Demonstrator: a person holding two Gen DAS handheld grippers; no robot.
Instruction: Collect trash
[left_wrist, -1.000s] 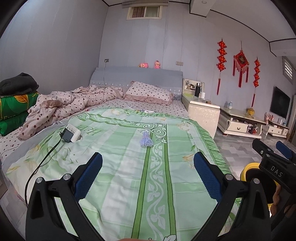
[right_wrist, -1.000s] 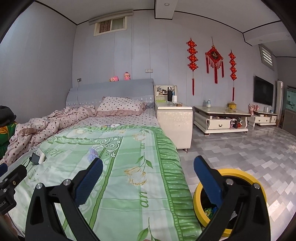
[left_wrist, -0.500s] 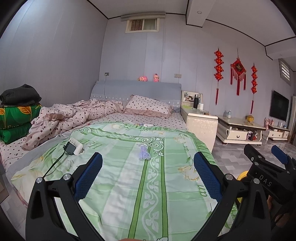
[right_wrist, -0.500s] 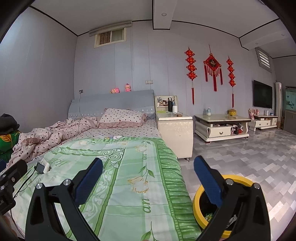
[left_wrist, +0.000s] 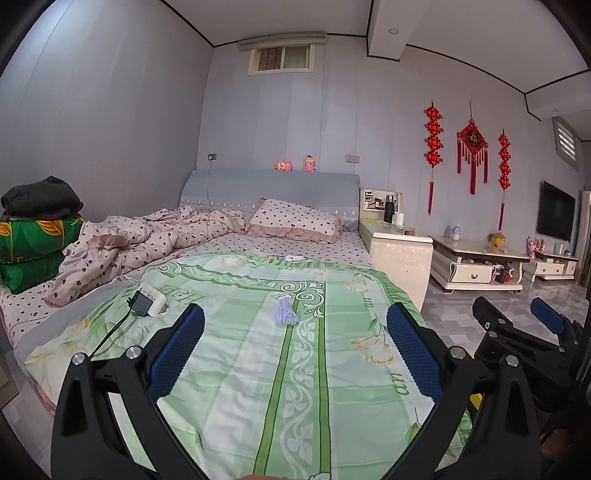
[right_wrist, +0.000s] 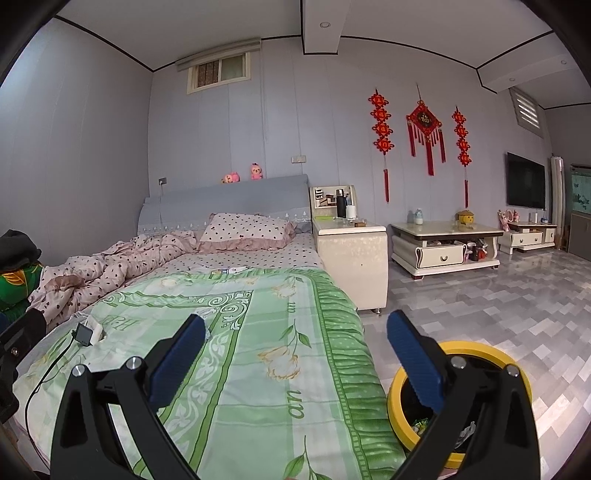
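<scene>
the green quilt (left_wrist: 258, 369) spreads under me, yellow bin (right_wrist: 513, 373) on the floor beside it. my left gripper (left_wrist: 293, 350) and right gripper (right_wrist: 295, 354) gape empty. the pale purple scrap (left_wrist: 284, 316) lies mid-quilt; i might pinch fabric with it.

Home bedroom: bed (left_wrist: 258, 332), pillow (left_wrist: 295, 219).

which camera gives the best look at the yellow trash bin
The right wrist view: the yellow trash bin stands on the floor beside the bed, rim and some litter inside visible behind the right gripper. The left wrist view shows only a yellow sliver.
</scene>
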